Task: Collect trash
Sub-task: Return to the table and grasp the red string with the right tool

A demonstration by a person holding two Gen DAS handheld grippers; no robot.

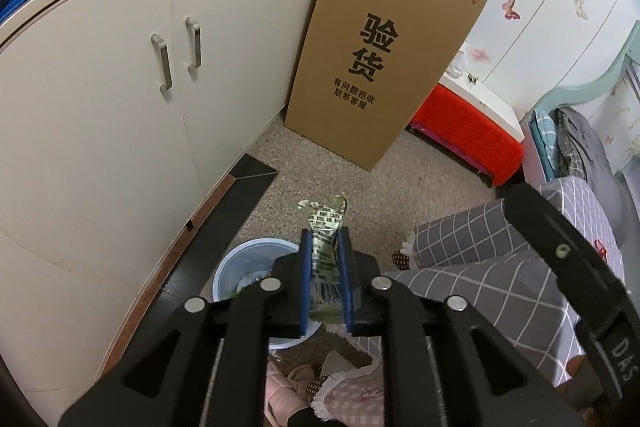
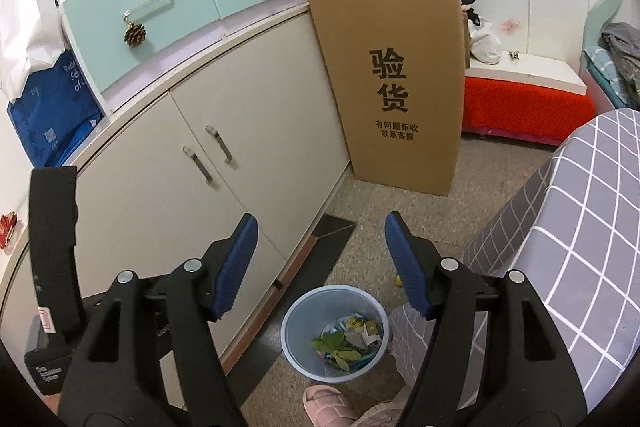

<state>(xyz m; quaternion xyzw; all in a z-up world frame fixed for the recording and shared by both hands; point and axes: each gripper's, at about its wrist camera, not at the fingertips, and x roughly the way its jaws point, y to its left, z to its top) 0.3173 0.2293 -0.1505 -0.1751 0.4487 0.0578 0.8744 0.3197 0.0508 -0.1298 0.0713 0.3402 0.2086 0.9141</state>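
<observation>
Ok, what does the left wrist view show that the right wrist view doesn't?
Only the left wrist view shows the left gripper shut on a crumpled wrapper, held above the near rim of the bin.

Only the right wrist view shows the right gripper open and empty, the trash already inside the bin, and the teal drawers with pinecones.

Both show the bin, the white cabinet, the cardboard box, the red bench and the checked bedding.
</observation>
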